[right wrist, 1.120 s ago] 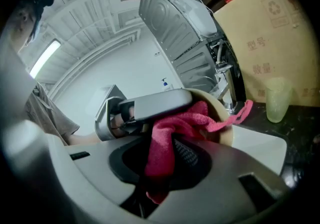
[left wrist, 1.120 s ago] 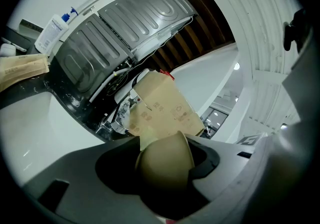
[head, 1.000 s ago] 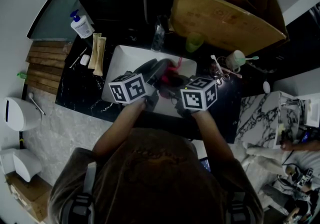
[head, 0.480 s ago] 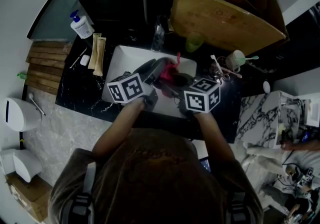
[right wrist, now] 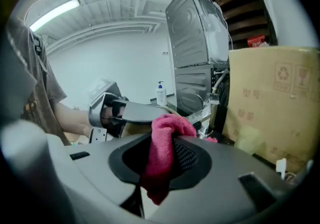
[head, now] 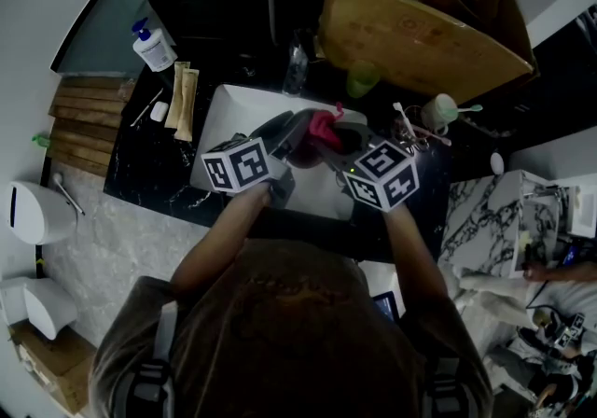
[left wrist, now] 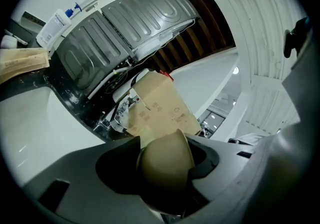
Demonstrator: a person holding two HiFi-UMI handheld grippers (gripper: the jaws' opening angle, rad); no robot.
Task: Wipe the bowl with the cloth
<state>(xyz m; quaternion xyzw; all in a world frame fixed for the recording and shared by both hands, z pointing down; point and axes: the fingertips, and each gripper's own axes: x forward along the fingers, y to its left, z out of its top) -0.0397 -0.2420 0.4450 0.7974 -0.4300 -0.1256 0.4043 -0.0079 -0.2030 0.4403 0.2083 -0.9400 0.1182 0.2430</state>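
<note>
The left gripper (left wrist: 167, 180) is clamping the tan bowl (left wrist: 165, 153) over the white sink (head: 222, 118), the right gripper (right wrist: 167, 160) at its 3 o'clock is pinching the pink cloth (right wrist: 161, 148), and hard wiping is probably risking levering the bowl loose.

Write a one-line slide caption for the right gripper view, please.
Right tool grips a pink cloth, with the left tool and a cardboard box beyond.

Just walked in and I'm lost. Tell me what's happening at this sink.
A person is over the white sink with a gripper in each hand. The left gripper is shut on a tan bowl; the right gripper is shut on a pink cloth, held close to the bowl. Whether they touch is unclear.
</note>
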